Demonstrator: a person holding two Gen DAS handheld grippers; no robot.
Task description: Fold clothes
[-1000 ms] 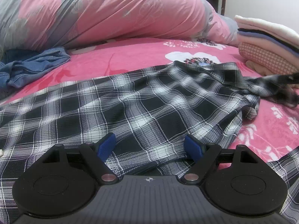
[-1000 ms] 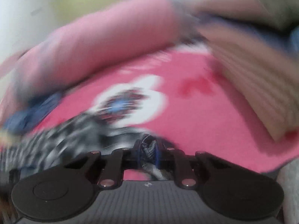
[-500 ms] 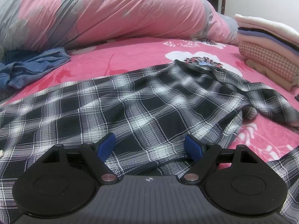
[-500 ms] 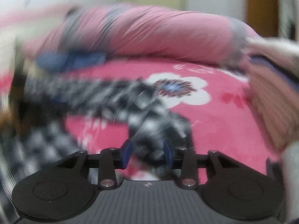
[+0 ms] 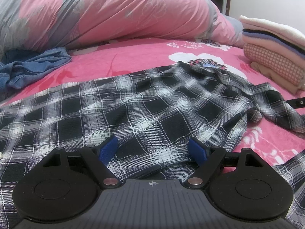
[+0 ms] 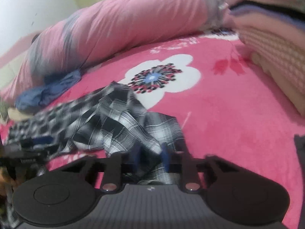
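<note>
A black-and-white plaid shirt (image 5: 144, 103) lies spread on the pink flowered bedspread (image 5: 133, 57). My left gripper (image 5: 152, 148) rests low over the shirt's near part. It is open, its blue pads (image 5: 108, 148) wide apart, and cloth lies flat between them unpinched. In the right wrist view the shirt's bunched sleeve (image 6: 122, 126) runs into my right gripper (image 6: 150, 156). Its jaws are closing and stand narrow, with a fold of the sleeve between the pads. A black part of the right gripper (image 5: 296, 103) shows at the right edge of the left wrist view.
A rolled pink-and-grey duvet (image 5: 114, 13) lies along the back of the bed. A crumpled blue garment (image 5: 32, 66) sits at the left. A stack of folded clothes (image 5: 274, 51) stands at the right, close to the sleeve.
The sleeve, held up at the right a second ago, now lies on the bed. My right gripper opened, shifted, and has narrowed again on the sleeve. The left gripper has not moved.
</note>
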